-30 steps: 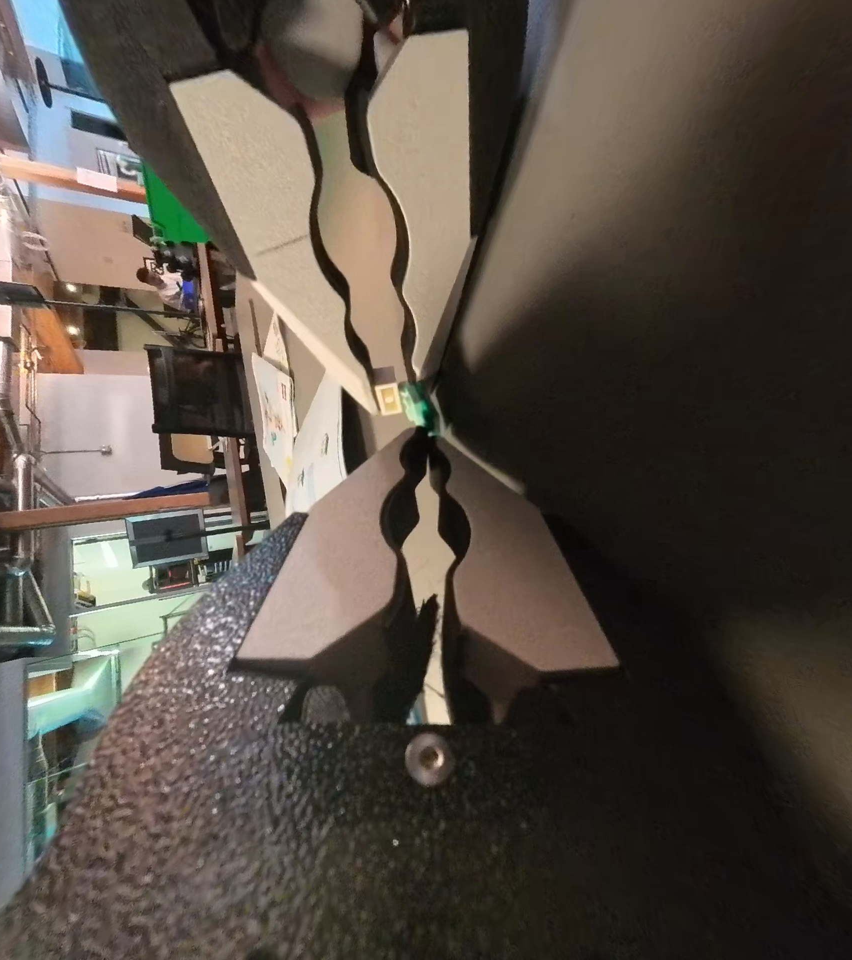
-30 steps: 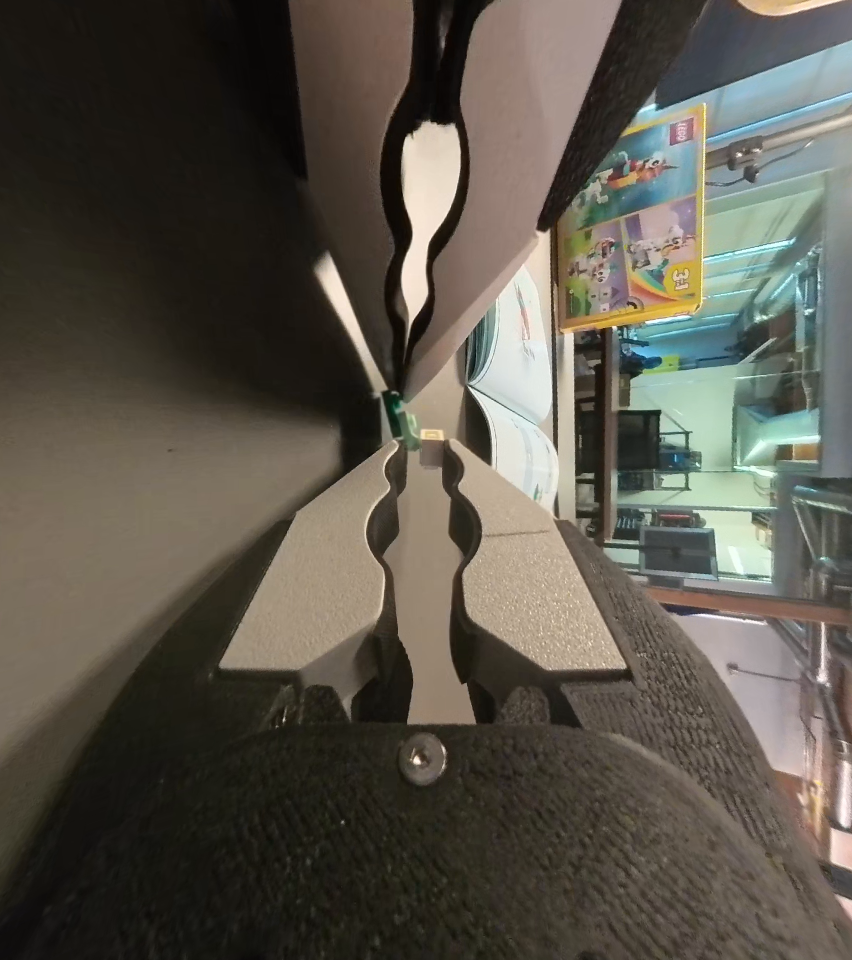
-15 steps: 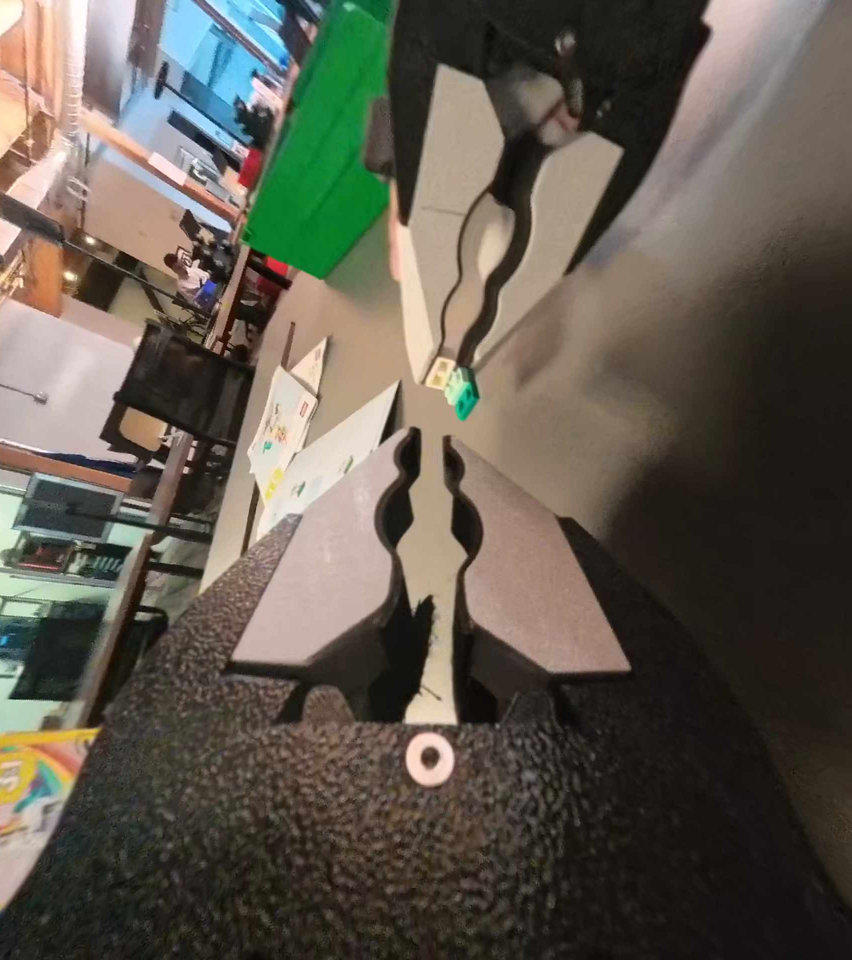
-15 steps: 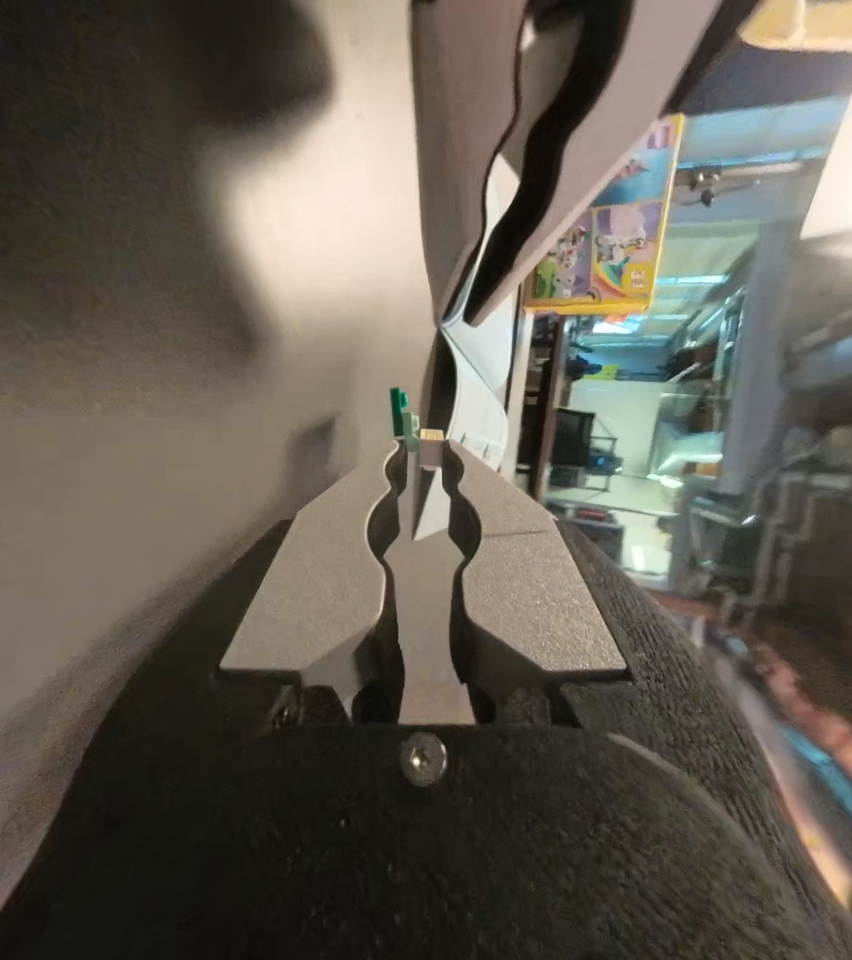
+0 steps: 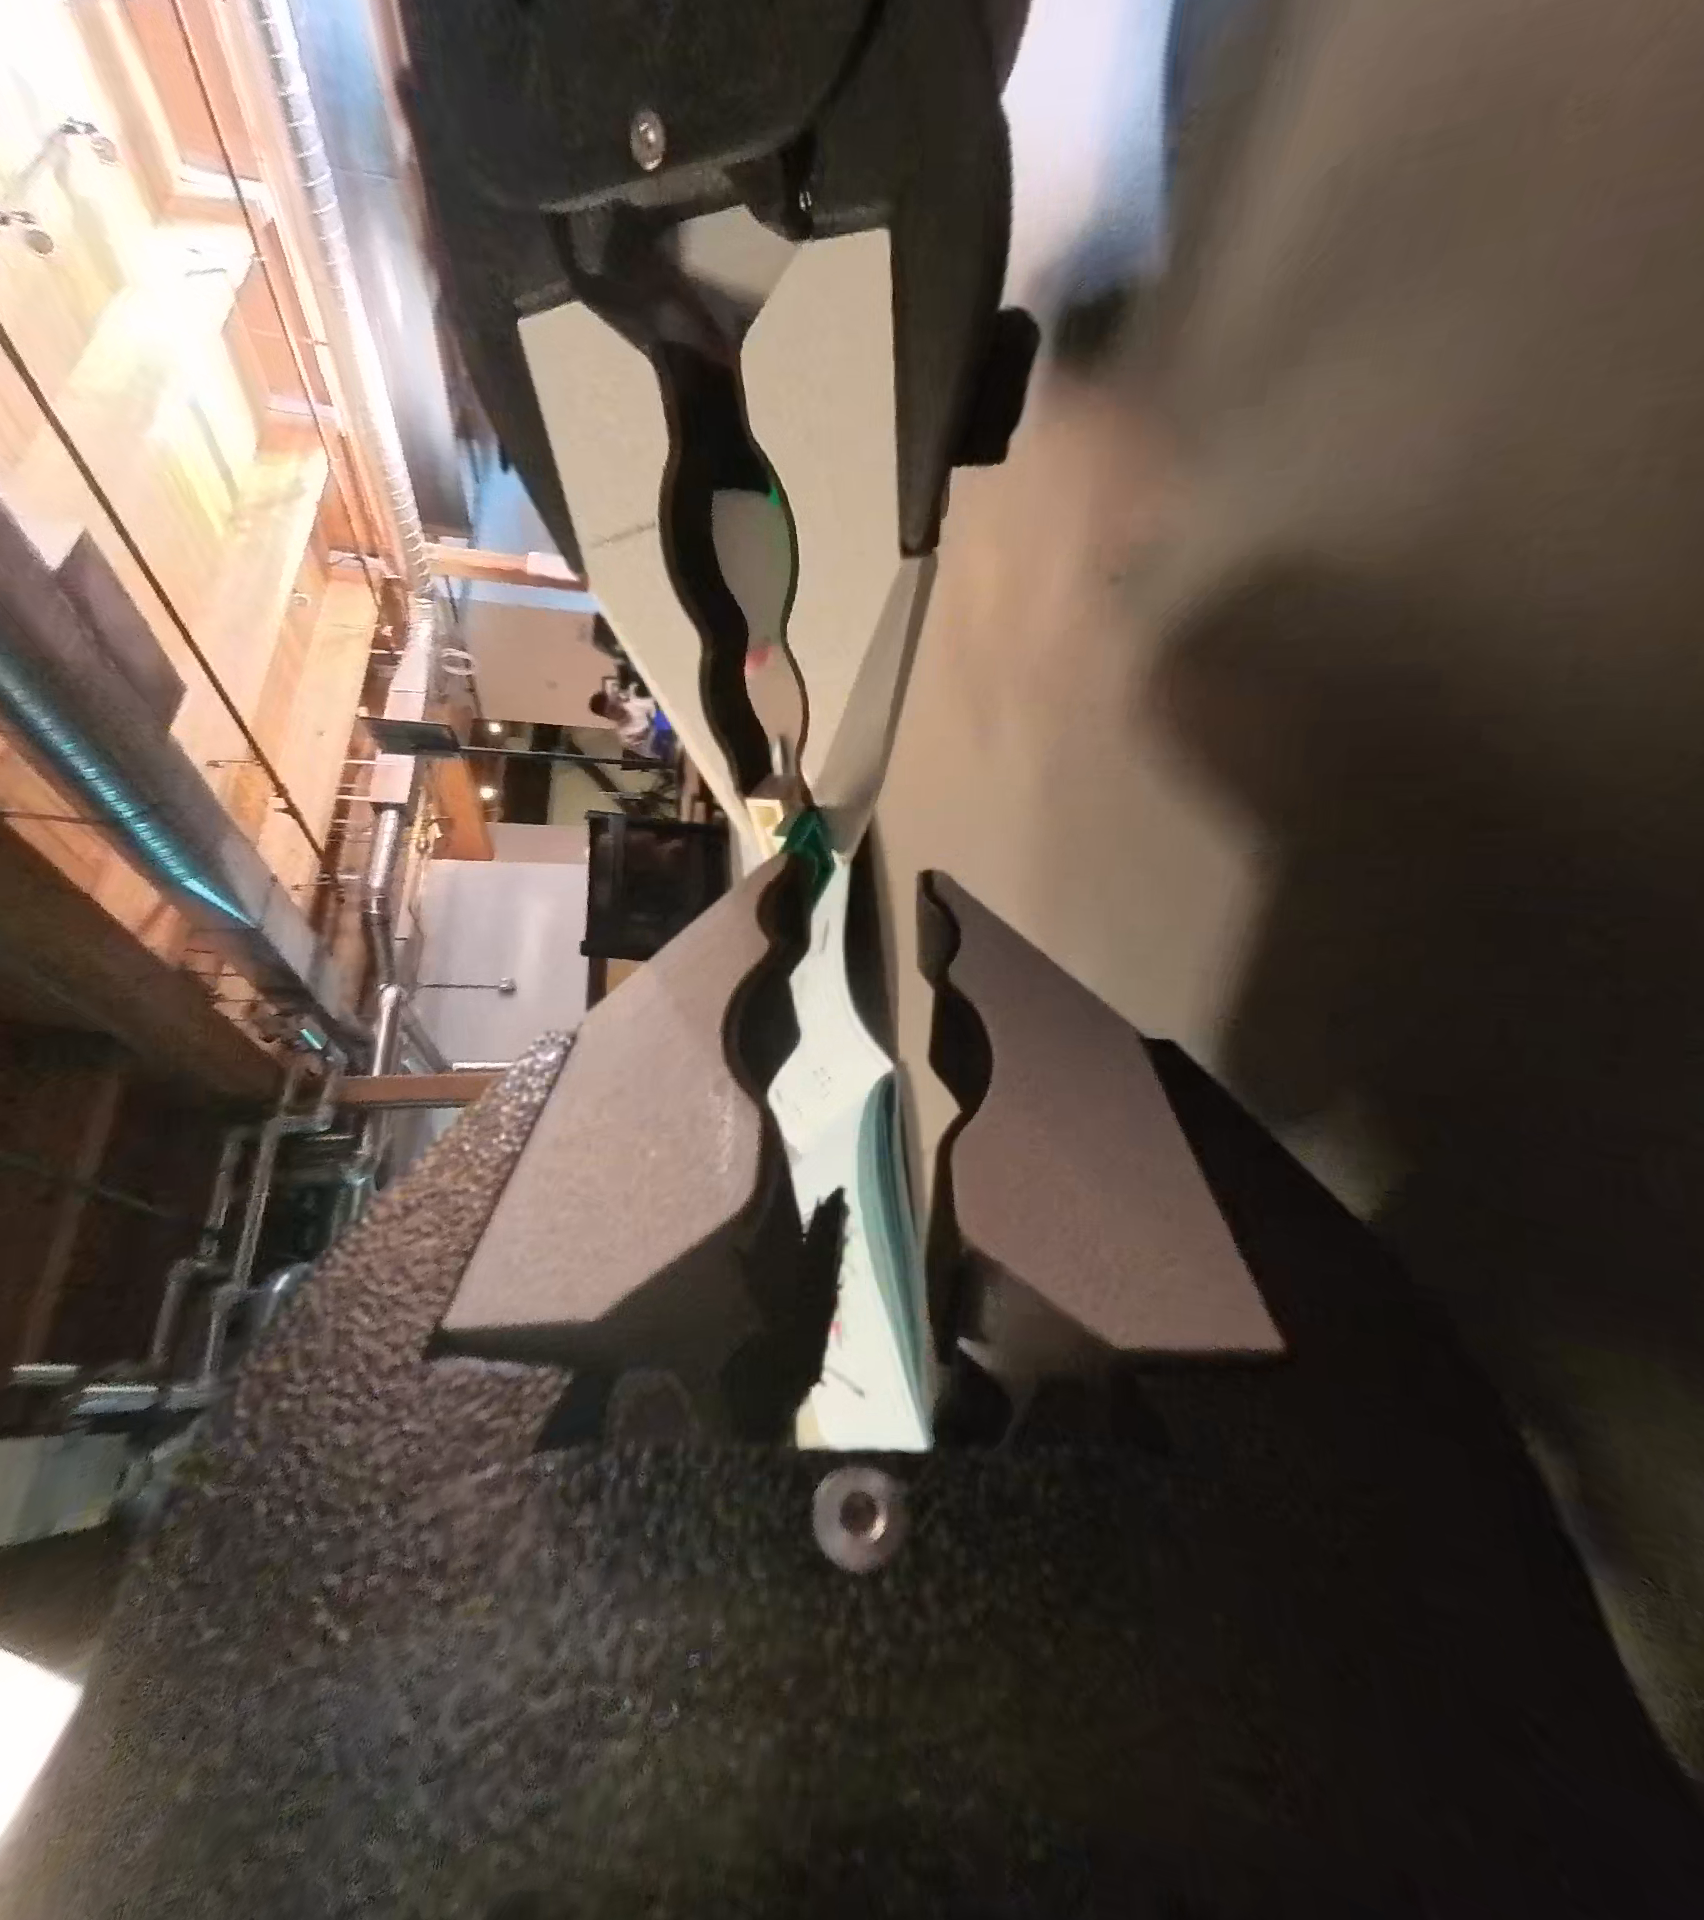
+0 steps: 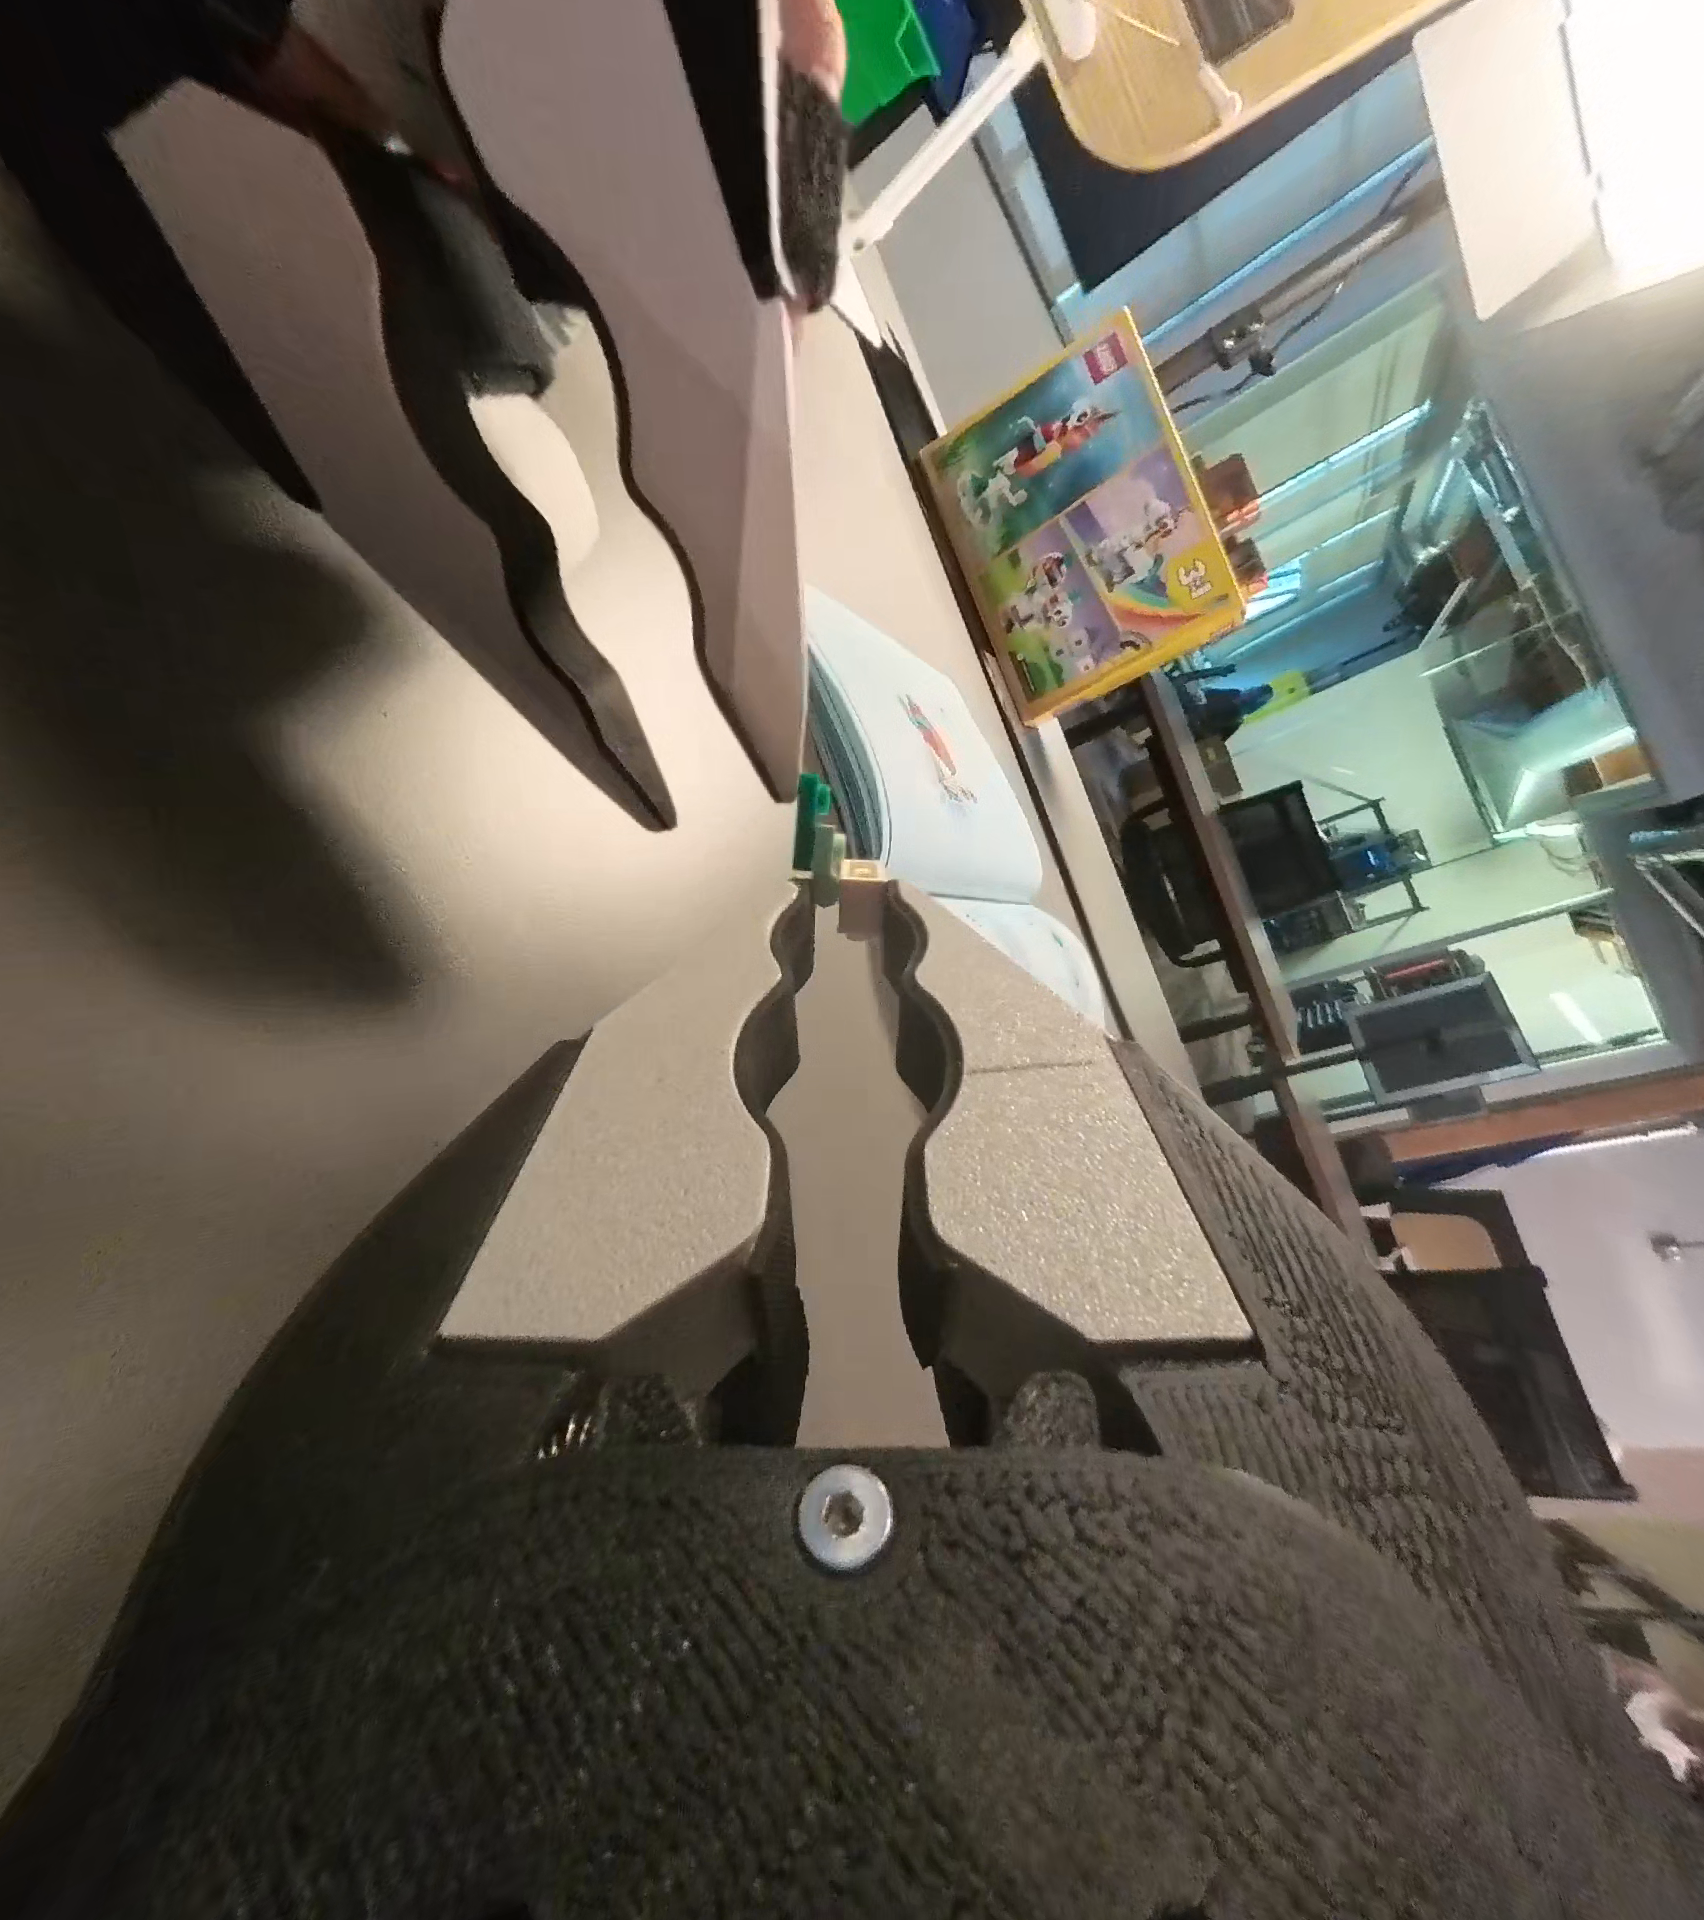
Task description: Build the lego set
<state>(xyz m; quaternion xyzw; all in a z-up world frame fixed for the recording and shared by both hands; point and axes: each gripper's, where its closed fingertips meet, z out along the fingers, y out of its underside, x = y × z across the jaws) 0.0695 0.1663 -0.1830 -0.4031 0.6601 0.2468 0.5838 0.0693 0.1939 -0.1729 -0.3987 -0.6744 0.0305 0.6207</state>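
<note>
My right gripper [image 6: 848, 899] is shut on a small tan brick [image 6: 863, 883] with a green piece [image 6: 812, 831] stuck on its left side. It holds them in the air above the grey table [image 6: 204, 831]. In the left wrist view the right gripper [image 5: 796, 805] reaches down from the top with the tan brick [image 5: 765, 816] and the green piece [image 5: 812, 847] at its tips. My left gripper [image 5: 853, 883] is open and empty, tip to tip with the right one. The green piece lies by its left fingertip [image 5: 775, 894]. The left gripper also shows in the right wrist view [image 6: 718, 808].
An open instruction booklet [image 6: 931, 769] lies on the table behind the pieces and shows between my left fingers [image 5: 827, 1091]. A yellow lego box [image 6: 1076, 520] stands behind it at the table's far edge. Shelves and room fittings lie beyond.
My left gripper drew back from the green piece, then came close again with its jaws wider apart. My right gripper kept hold of the tan brick and green piece.
</note>
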